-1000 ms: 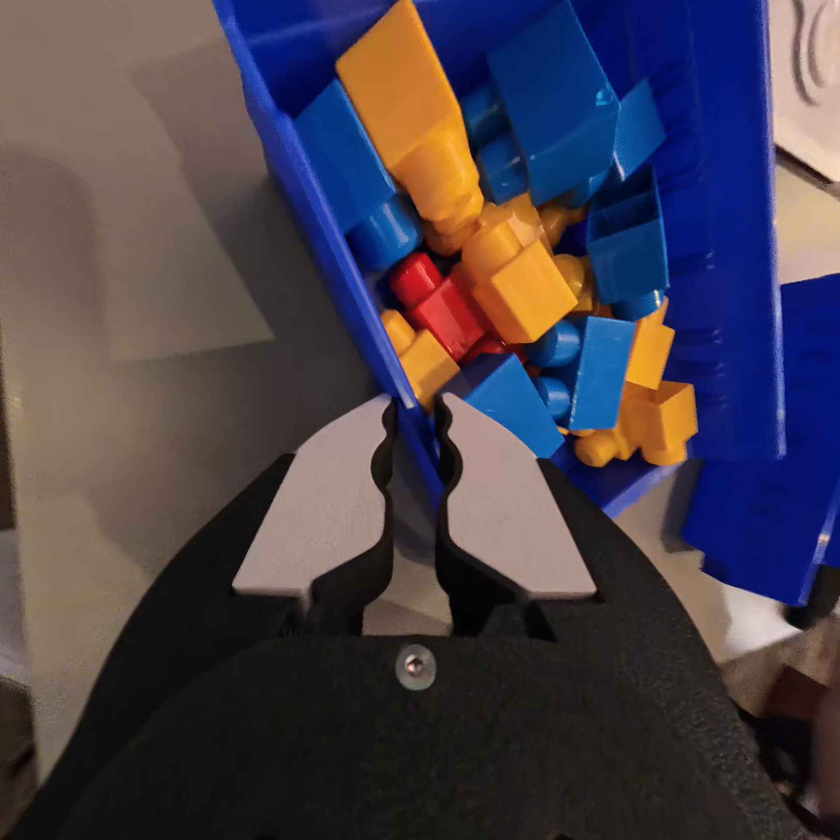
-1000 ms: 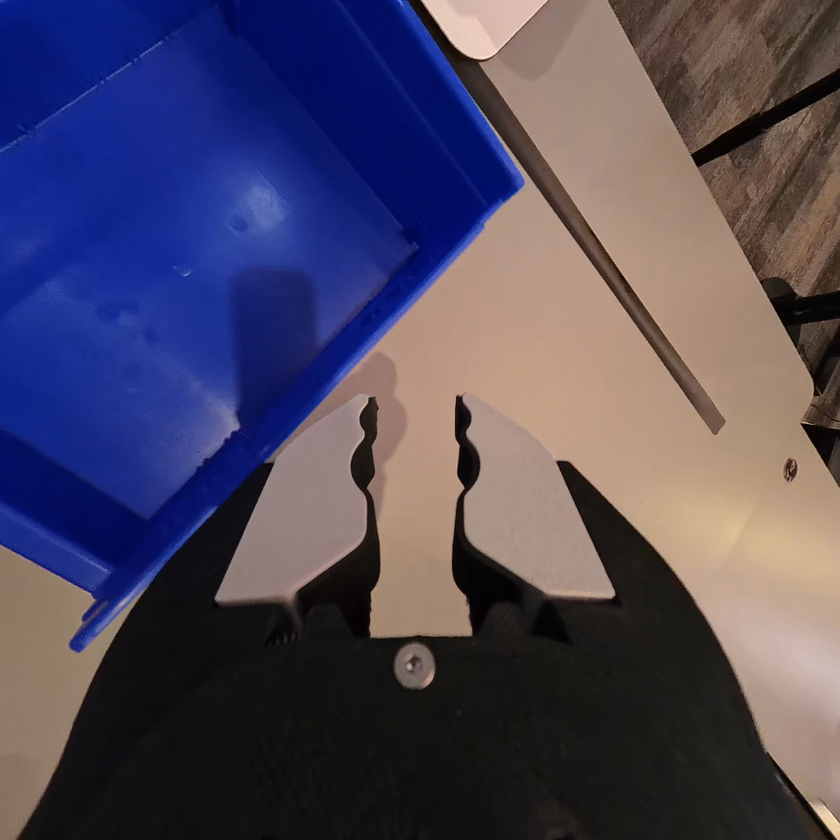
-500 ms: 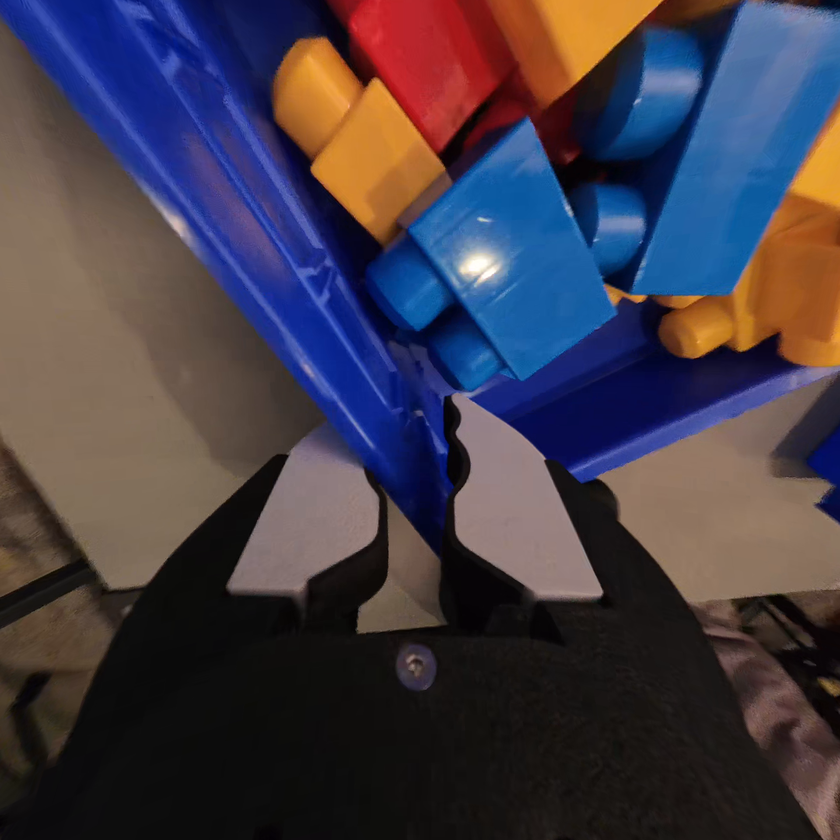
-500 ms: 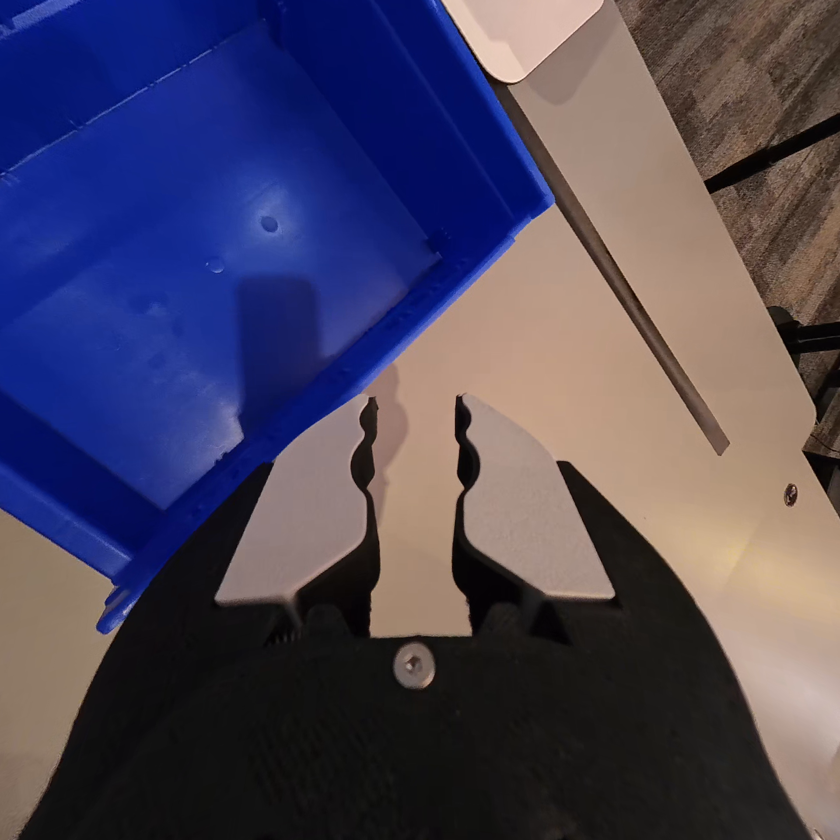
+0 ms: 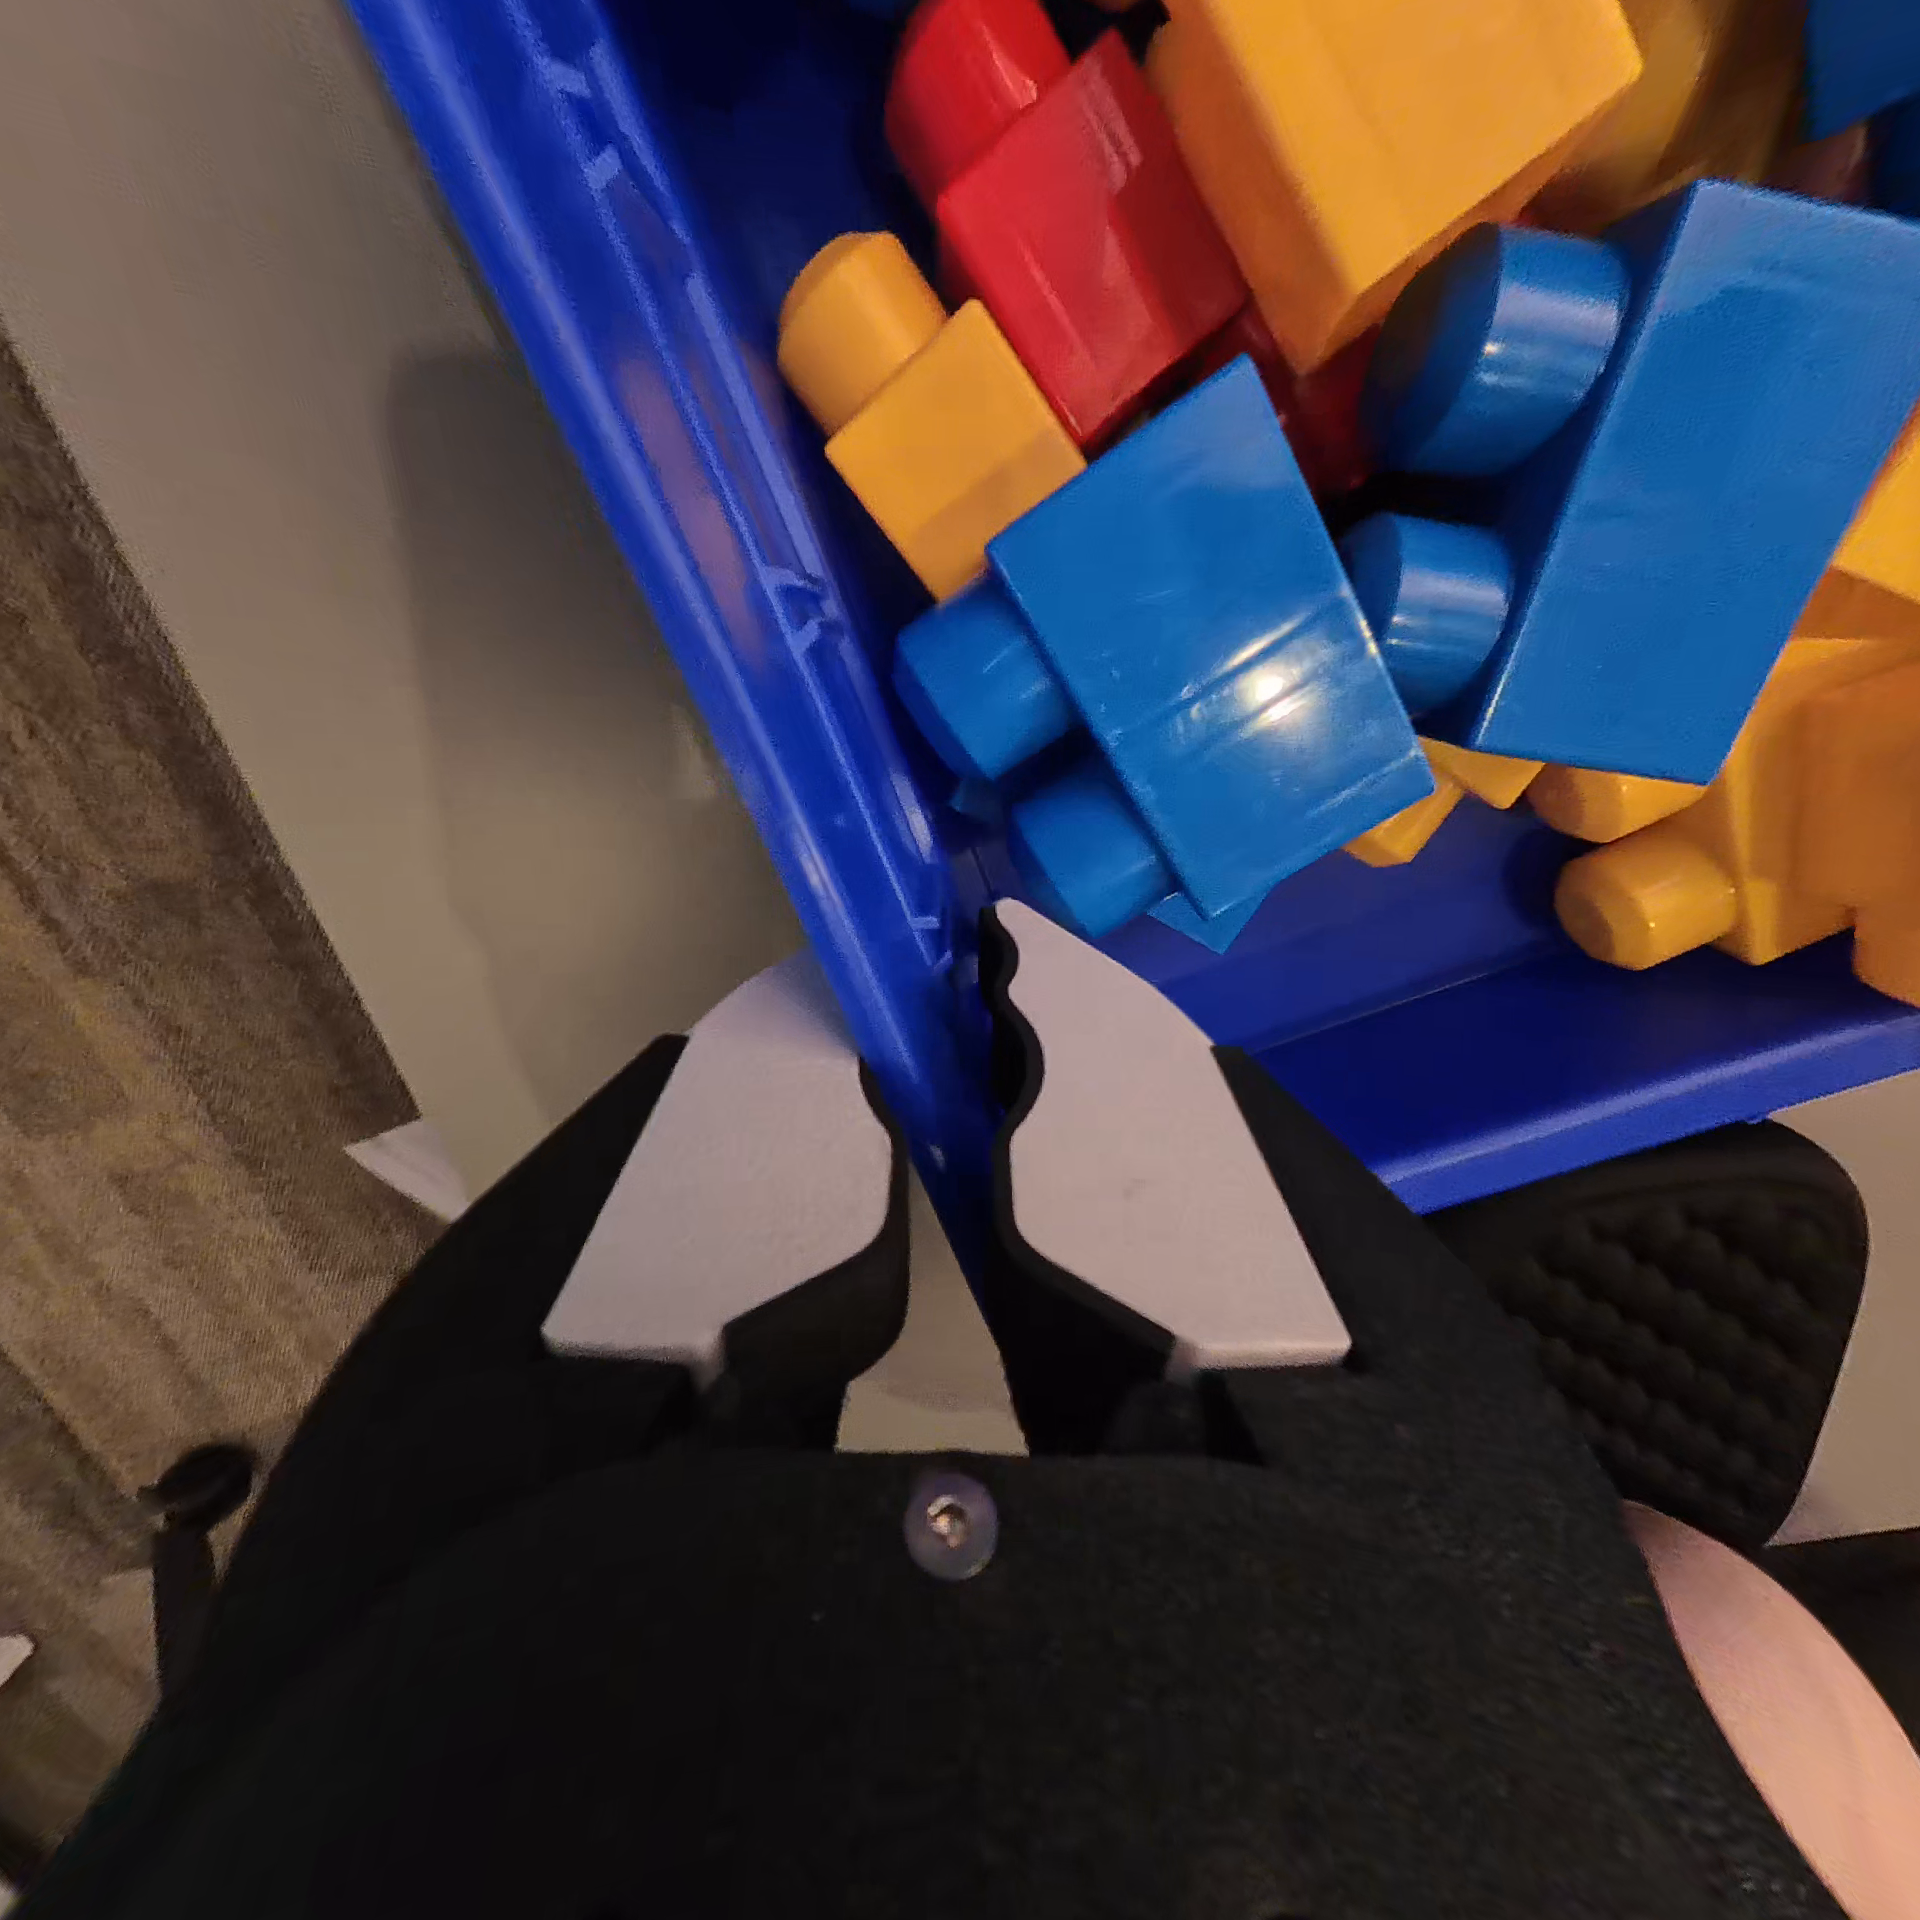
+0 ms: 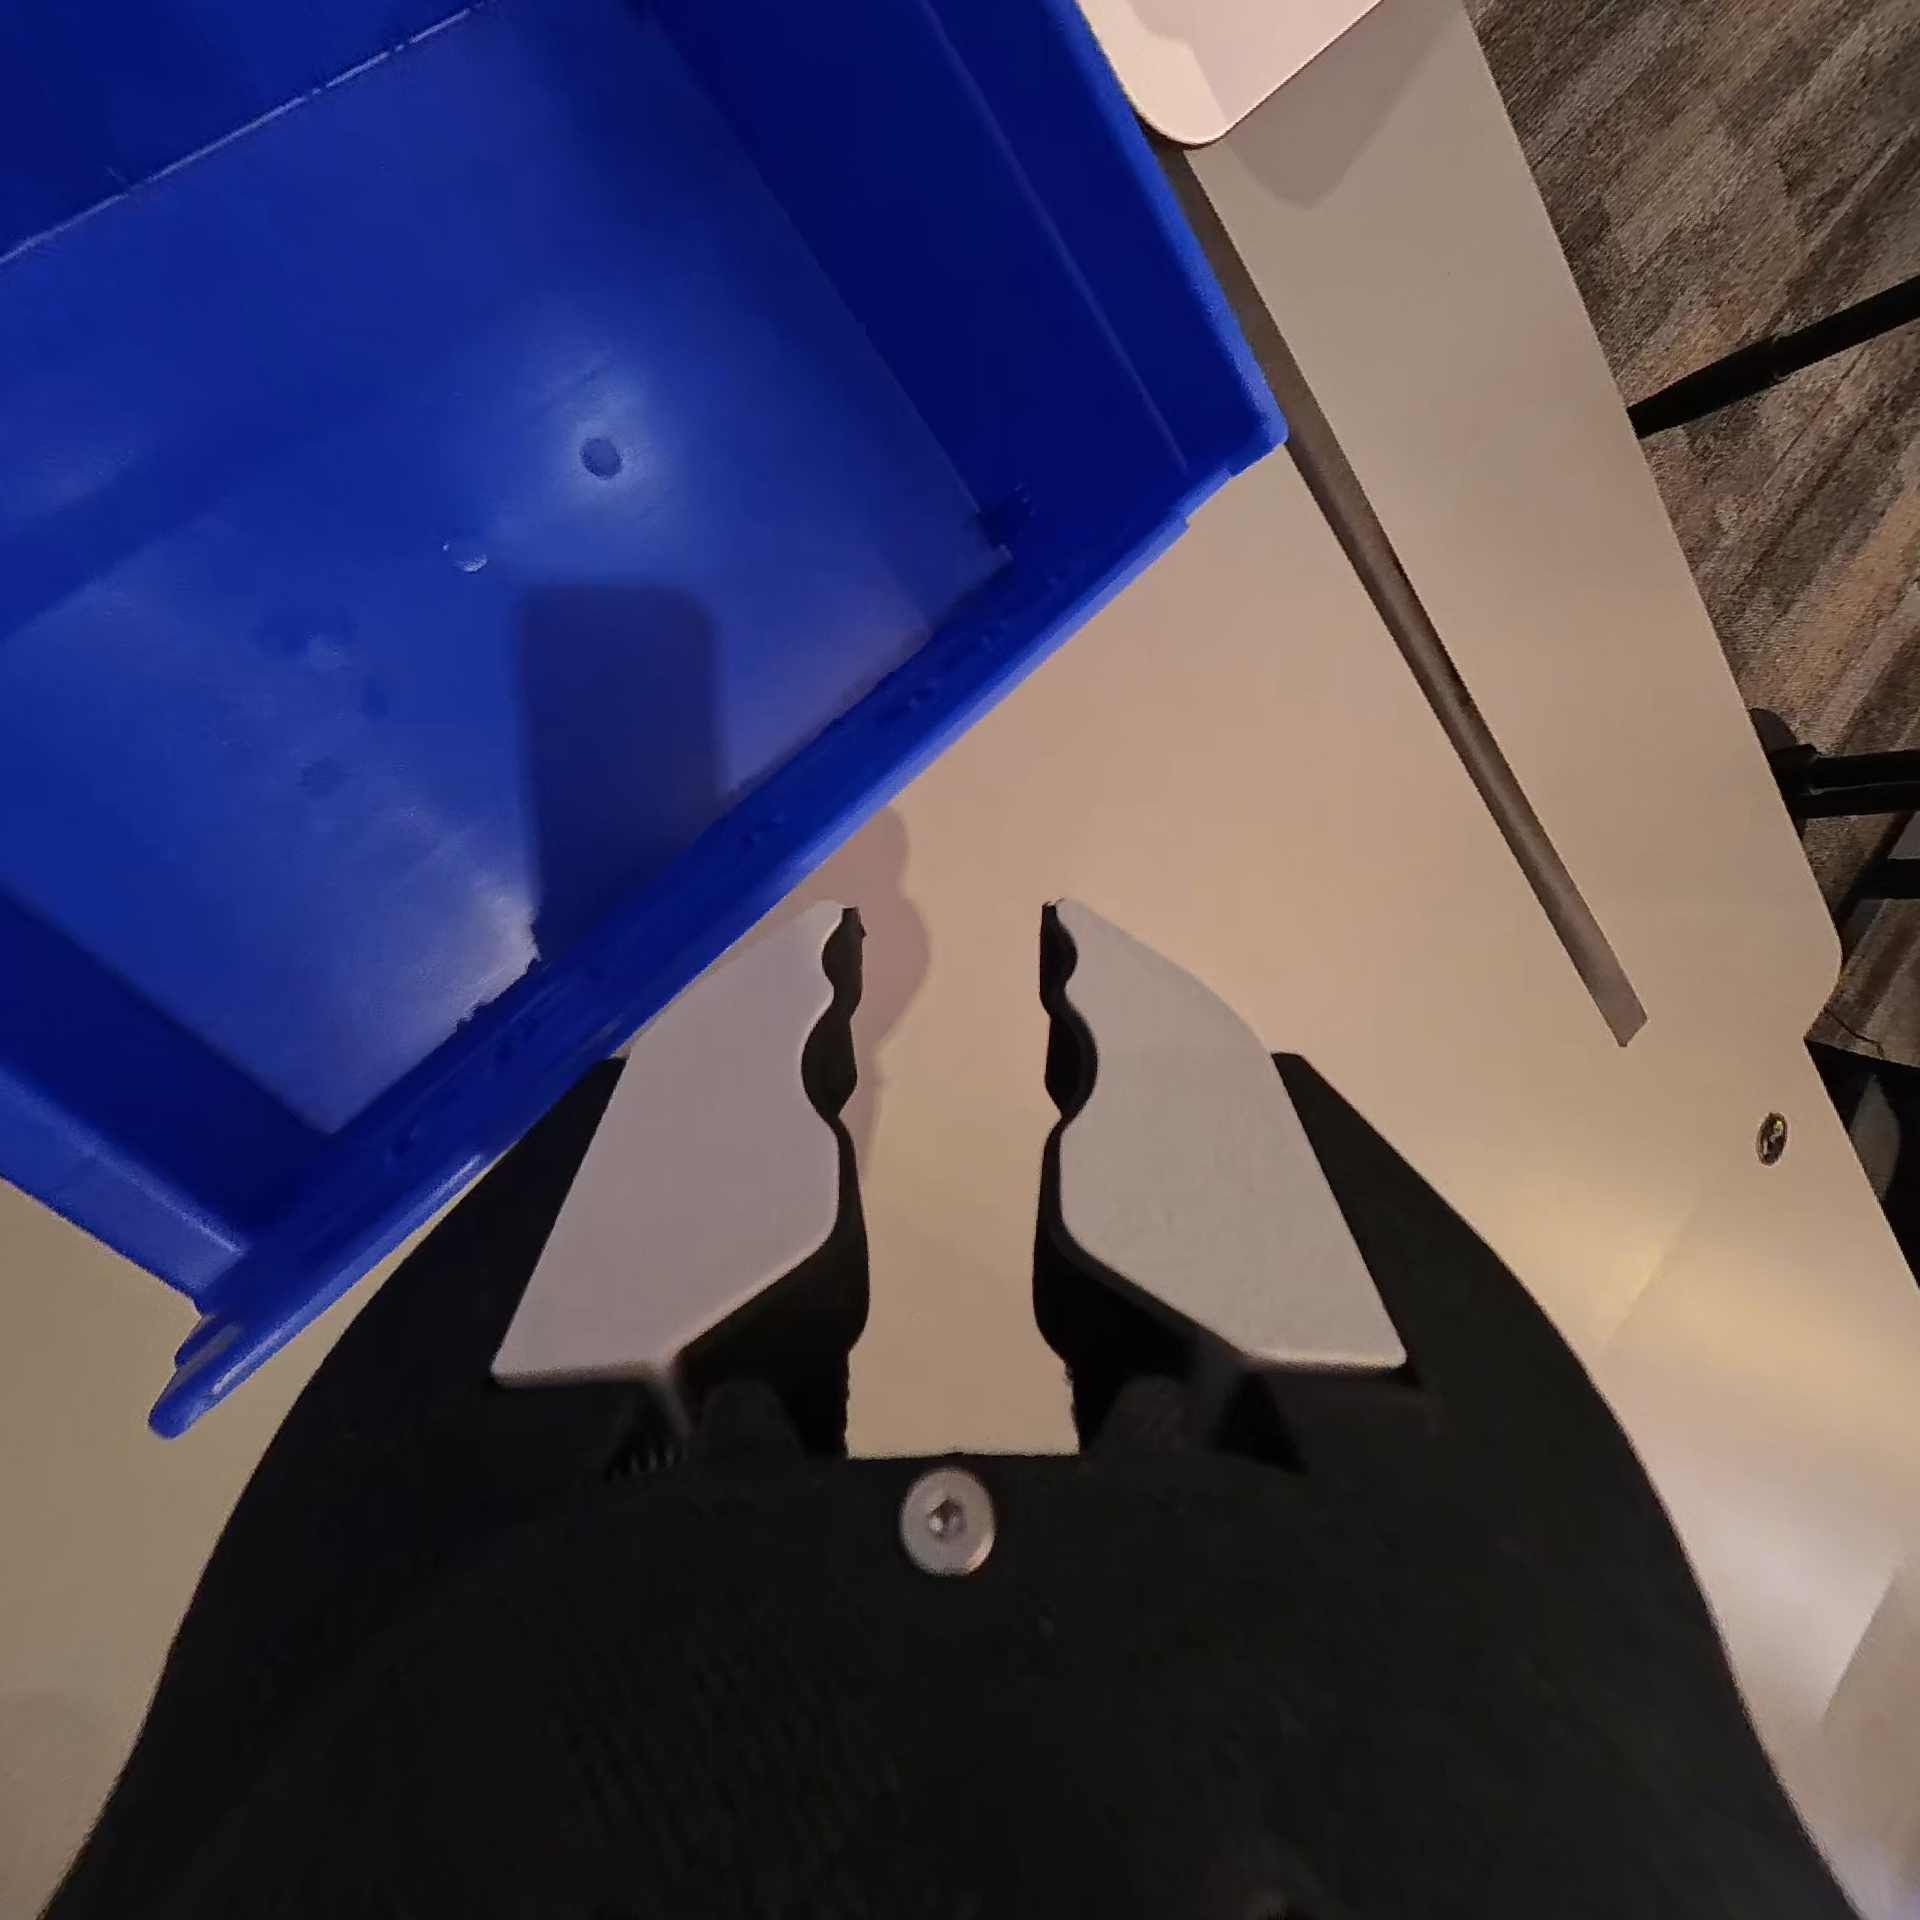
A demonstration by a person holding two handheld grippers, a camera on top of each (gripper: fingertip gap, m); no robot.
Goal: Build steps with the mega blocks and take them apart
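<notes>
The left tool (image 5: 940, 997) is clamped on the side wall of a blue bin (image 5: 717, 540), one finger outside the wall and the other inside, near the bin's corner. Just past the inner finger lies a blue mega block (image 5: 1195, 644) on a heap of yellow, red and blue blocks filling the bin. The right tool (image 6: 951, 920) hangs open and holds nothing, above the pale surface (image 6: 1195, 790); its left finger is just beside the rim of a second blue bin (image 6: 436, 582), whose floor is bare.
</notes>
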